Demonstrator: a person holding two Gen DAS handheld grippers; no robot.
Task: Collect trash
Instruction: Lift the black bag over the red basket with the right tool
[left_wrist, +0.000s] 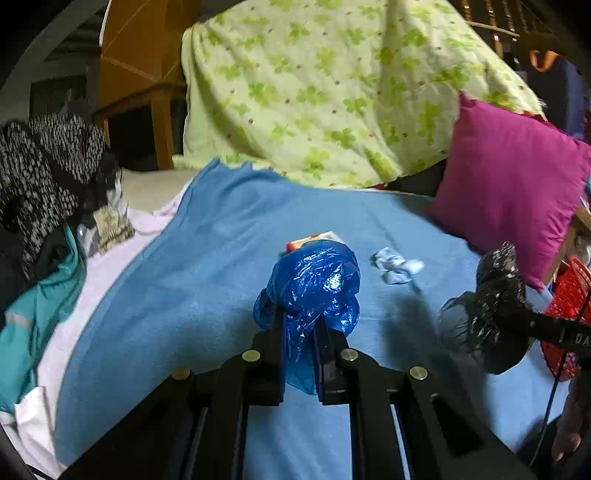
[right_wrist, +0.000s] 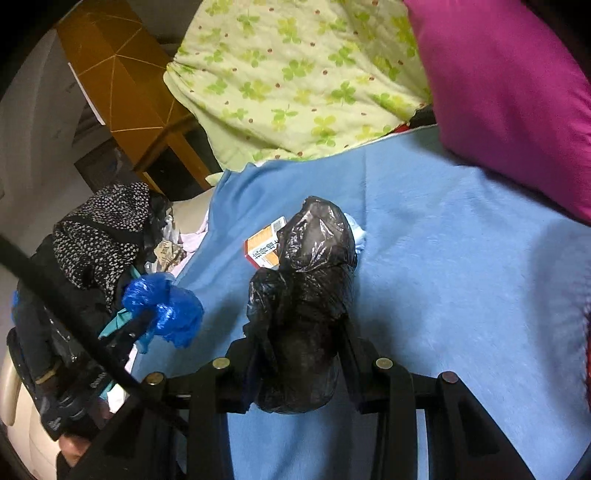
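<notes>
My left gripper (left_wrist: 301, 325) is shut on a crumpled blue plastic bag (left_wrist: 314, 284) and holds it above the blue blanket (left_wrist: 184, 295); the bag also shows in the right wrist view (right_wrist: 162, 306). My right gripper (right_wrist: 299, 332) is shut on a crumpled black plastic bag (right_wrist: 306, 288), which also shows in the left wrist view (left_wrist: 495, 295). An orange and white carton (right_wrist: 264, 245) lies on the blanket just beyond both bags, partly hidden (left_wrist: 314, 238). A crumpled white paper (left_wrist: 397, 266) lies to its right.
A magenta cushion (left_wrist: 513, 188) leans at the right, a green clover quilt (left_wrist: 332, 92) is piled behind. Dark speckled clothes (left_wrist: 40, 177) and a teal garment (left_wrist: 33, 310) lie at the left. A red basket (left_wrist: 565, 295) stands at the right edge.
</notes>
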